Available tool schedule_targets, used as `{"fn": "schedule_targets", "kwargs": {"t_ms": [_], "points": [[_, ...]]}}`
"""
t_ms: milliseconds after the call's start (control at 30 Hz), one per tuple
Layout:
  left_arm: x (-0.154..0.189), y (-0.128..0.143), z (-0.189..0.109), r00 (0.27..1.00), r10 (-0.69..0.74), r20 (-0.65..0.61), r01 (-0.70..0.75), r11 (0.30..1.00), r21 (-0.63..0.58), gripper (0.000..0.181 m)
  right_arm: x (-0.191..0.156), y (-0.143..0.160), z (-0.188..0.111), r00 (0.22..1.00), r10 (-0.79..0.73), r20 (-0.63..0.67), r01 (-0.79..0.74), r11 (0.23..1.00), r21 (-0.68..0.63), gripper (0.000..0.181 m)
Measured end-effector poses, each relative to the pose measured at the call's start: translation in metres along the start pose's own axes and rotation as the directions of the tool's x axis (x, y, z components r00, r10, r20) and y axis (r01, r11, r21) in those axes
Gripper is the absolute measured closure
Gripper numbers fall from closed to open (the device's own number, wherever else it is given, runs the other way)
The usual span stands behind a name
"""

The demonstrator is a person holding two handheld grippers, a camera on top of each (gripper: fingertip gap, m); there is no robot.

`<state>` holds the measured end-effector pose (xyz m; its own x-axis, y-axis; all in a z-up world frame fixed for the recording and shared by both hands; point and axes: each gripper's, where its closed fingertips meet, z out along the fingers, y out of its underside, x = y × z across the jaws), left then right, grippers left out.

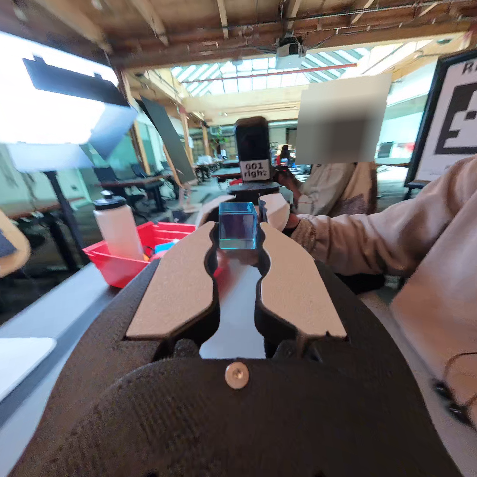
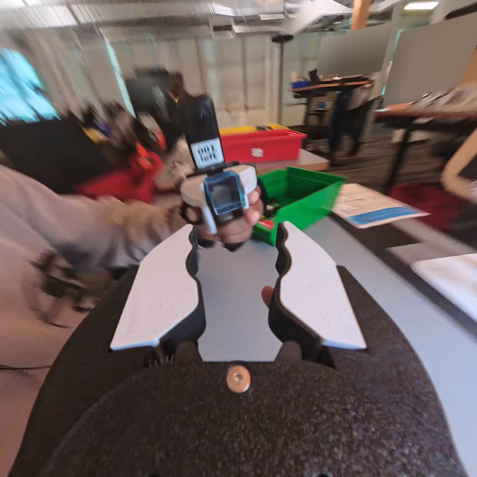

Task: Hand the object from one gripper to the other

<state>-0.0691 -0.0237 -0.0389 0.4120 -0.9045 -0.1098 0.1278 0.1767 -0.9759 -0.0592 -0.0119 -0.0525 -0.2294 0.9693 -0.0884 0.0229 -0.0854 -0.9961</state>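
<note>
The left gripper (image 1: pixel 237 233) was clamped on a clear blue cube (image 1: pixel 237 226), which sat squeezed between the very tips of its two white fingers (image 1: pixel 180 278), held up in the air above the grey table (image 1: pixel 31 304). In the right wrist view the same cube (image 2: pixel 224 195) showed face-on, pinched at the front of the left gripper (image 2: pixel 224 200), with a hand (image 2: pixel 238 219) wrapped around the handle beneath it. The right gripper (image 2: pixel 236 233) was spread wide with nothing between its fingers (image 2: pixel 165 286); its tips stood short of the cube and lower in that view, not touching it. From the left wrist view the right gripper (image 1: pixel 247 209) faced back just behind the cube, one white fingertip (image 1: pixel 275 210) showing to the cube's right, the other mostly hidden behind the cube. A sleeve (image 1: pixel 374 232) in pale cloth reached in from the right. On the table stood a red bin (image 1: pixel 116 263) with a white bottle (image 1: pixel 117 224) in front of it, and in the right wrist view a green bin (image 2: pixel 307 196) sat behind the grippers, with a longer red bin (image 2: pixel 260 145) farther back. Much of the background there was smeared by motion.
</note>
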Motion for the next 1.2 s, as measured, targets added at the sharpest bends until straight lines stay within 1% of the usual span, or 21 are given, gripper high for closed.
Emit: {"fn": "schedule_targets", "kwargs": {"t_ms": [33,100,200,233,300,367,433,500,567,600,667,733,800,867,933,967,1000,1033,1100,1167,1200], "points": [[-0.003,-0.001,-0.002,0.993,0.107,0.051,-0.107,0.994,-0.015,0.154,-0.002,-0.004,-0.002,0.989,0.132,0.072,-0.135,0.990,0.046,0.123],[-0.009,0.004,-0.004,0.920,0.360,0.152,-0.343,0.931,-0.124,0.154,-0.003,-0.003,0.001,0.931,0.320,0.175,-0.335,0.940,0.060,0.123],[-0.010,0.011,-0.003,0.729,0.657,0.192,-0.599,0.748,-0.284,0.154,-0.005,0.005,0.013,0.884,0.423,0.198,-0.438,0.898,0.038,0.121],[-0.009,0.015,-0.002,0.671,0.718,0.185,-0.649,0.690,-0.321,0.154,-0.007,0.009,0.018,0.877,0.440,0.191,-0.452,0.892,0.020,0.124],[-0.005,0.023,0.003,0.601,0.784,0.159,-0.706,0.613,-0.355,0.154,-0.011,0.014,0.024,0.875,0.448,0.186,-0.457,0.890,0.006,0.141],[-0.005,0.025,0.005,0.579,0.799,0.164,-0.719,0.595,-0.358,0.154,-0.009,0.013,0.023,0.891,0.421,0.169,-0.432,0.901,0.030,0.151],[-0.013,0.032,0.004,0.669,0.724,0.170,-0.637,0.676,-0.371,0.153,0.001,0.015,0.019,0.937,0.340,0.074,-0.343,0.939,0.018,0.152],[-0.024,0.039,0.000,0.816,0.543,0.197,-0.459,0.817,-0.348,0.144,0.020,0.018,0.011,0.985,0.132,-0.115,-0.136,0.990,-0.033,0.152],[-0.031,0.044,-0.003,0.951,0.236,0.200,-0.176,0.944,-0.278,0.142,0.043,0.020,-0.002,0.934,-0.153,-0.324,0.107,0.982,-0.155,0.153],[-0.037,0.044,-0.005,0.972,0.064,0.224,-0.011,0.973,-0.232,0.140,0.054,0.020,-0.009,0.859,-0.309,-0.408,0.222,0.943,-0.249,0.153],[-0.041,0.040,-0.004,0.946,-0.252,0.206,0.280,0.953,-0.118,0.139,0.070,0.022,-0.019,0.646,-0.590,-0.485,0.385,0.800,-0.460,0.152],[-0.045,0.040,-0.001,0.875,-0.443,0.196,0.458,0.888,-0.037,0.142,0.073,0.027,-0.018,0.470,-0.754,-0.458,0.460,0.652,-0.602,0.152],[-0.043,0.050,0.005,0.833,-0.518,0.195,0.533,0.846,-0.033,0.138,0.072,0.036,-0.009,0.340,-0.854,-0.394,0.488,0.518,-0.702,0.152],[-0.041,0.065,0.010,0.813,-0.539,0.220,0.565,0.821,-0.078,0.147,0.068,0.042,0.000,0.224,-0.922,-0.316,0.516,0.387,-0.764,0.152],[-0.046,0.073,0.007,0.835,-0.482,0.265,0.521,0.847,-0.101,0.155,0.057,0.048,0.010,0.188,-0.949,-0.253,0.558,0.316,-0.767,0.153],[-0.043,0.071,0.006,0.853,-0.469,0.230,0.501,0.859,-0.107,0.159,0.054,0.047,0.011,0.178,-0.953,-0.244,0.571,0.302,-0.763,0.153],[-0.040,0.069,0.004,0.858,-0.479,0.188,0.504,0.856,-0.118,0.160,0.050,0.046,0.012,0.216,-0.945,-0.244,0.594,0.326,-0.736,0.153],[-0.036,0.065,0.002,0.862,-0.489,0.135,0.504,0.855,-0.122,0.162,0.043,0.043,0.014,0.296,-0.918,-0.264,0.617,0.394,-0.681,0.153],[-0.031,0.049,-0.003,0.880,-0.475,0.032,0.476,0.877,-0.067,0.178,0.030,0.031,0.015,0.497,-0.805,-0.325,0.615,0.591,-0.523,0.152],[-0.024,0.039,-0.006,0.875,-0.482,-0.054,0.479,0.876,-0.052,0.181,0.020,0.011,0.011,0.673,-0.640,-0.371,0.550,0.768,-0.328,0.155],[-0.021,0.040,-0.005,0.865,-0.497,-0.073,0.492,0.867,-0.071,0.181,0.017,0.004,0.007,0.727,-0.579,-0.369,0.518,0.815,-0.260,0.168]]}}
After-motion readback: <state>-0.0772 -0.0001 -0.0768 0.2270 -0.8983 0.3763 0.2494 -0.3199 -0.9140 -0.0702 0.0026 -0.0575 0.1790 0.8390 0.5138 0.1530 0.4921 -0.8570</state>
